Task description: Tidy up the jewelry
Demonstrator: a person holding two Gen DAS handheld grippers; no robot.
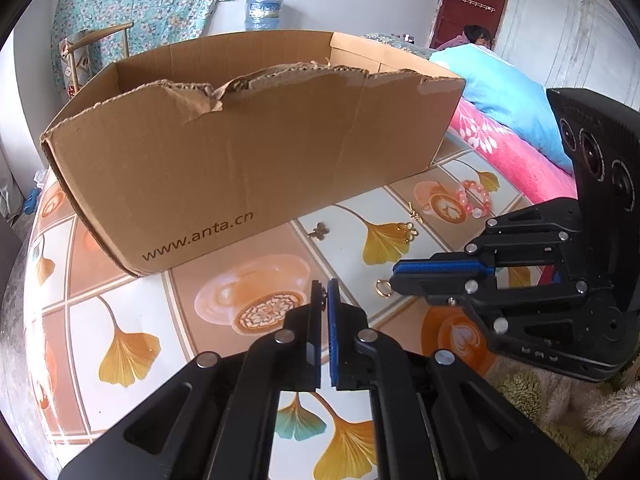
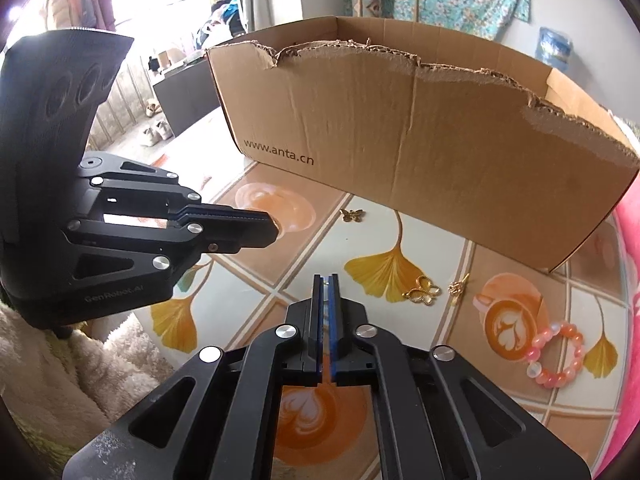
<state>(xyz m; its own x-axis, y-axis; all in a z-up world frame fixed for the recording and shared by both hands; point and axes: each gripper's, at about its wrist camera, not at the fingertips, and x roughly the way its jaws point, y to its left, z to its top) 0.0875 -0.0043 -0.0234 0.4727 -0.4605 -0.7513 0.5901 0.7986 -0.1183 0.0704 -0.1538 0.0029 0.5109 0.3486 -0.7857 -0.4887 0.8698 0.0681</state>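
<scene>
A torn cardboard box [image 1: 224,152] [image 2: 420,140] stands on the patterned tablecloth. Jewelry lies in front of it: a pink bead bracelet [image 1: 476,199] [image 2: 558,354], a gold butterfly brooch [image 1: 408,235] [image 2: 424,290], a small bronze butterfly [image 1: 319,231] [image 2: 352,214], a small gold charm [image 1: 415,214] [image 2: 458,286] and a gold ring [image 1: 382,288]. My left gripper [image 1: 326,292] [image 2: 272,226] is shut and empty above the cloth. My right gripper [image 2: 326,280] [image 1: 394,276] is shut, its tip right beside the gold ring; I cannot tell if it touches it.
A bed with pink and blue covers [image 1: 508,120] lies right of the table. A fluffy cloth [image 2: 48,360] hangs at the near edge. A wooden chair [image 1: 96,40] and a water jug [image 1: 263,10] stand behind the box.
</scene>
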